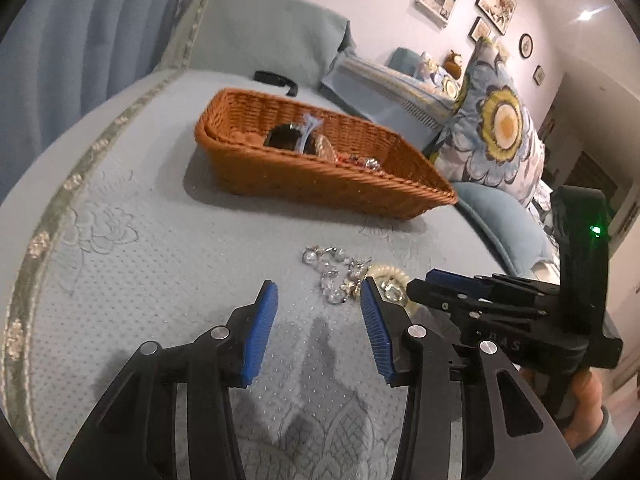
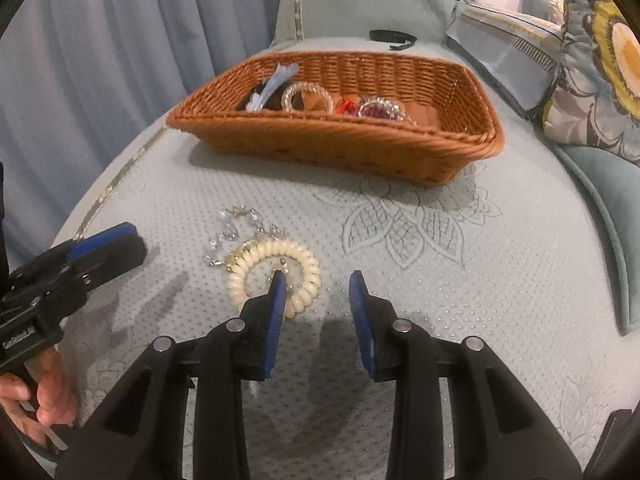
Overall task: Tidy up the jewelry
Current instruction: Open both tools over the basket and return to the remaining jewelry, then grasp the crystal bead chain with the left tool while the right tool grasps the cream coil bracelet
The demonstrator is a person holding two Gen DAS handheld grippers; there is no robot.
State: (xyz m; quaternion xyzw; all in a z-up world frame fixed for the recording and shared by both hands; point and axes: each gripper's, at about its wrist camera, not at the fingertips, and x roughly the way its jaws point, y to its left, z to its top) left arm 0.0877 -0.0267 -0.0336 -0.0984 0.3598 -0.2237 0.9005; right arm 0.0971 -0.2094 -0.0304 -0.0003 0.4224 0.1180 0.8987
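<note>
A cream spiral bracelet (image 2: 276, 268) lies on the pale blue bedspread with a clear crystal chain (image 2: 236, 232) tangled beside it. Both also show in the left wrist view, the bracelet (image 1: 386, 274) and the chain (image 1: 332, 268). My right gripper (image 2: 318, 280) is open and empty, its left finger tip over the bracelet's near edge. My left gripper (image 1: 318, 294) is open and empty, just short of the chain. A woven brown basket (image 2: 340, 140) behind holds several jewelry pieces, including a clear bead bracelet (image 2: 308, 92) and a red piece (image 2: 346, 106).
A black strap (image 2: 392, 38) lies behind the basket. Floral pillows (image 1: 496, 132) and a blue cushion (image 2: 608, 184) line the right side. A blue curtain (image 2: 100, 60) hangs at the left. The bed's trimmed edge (image 1: 36, 248) curves along the left.
</note>
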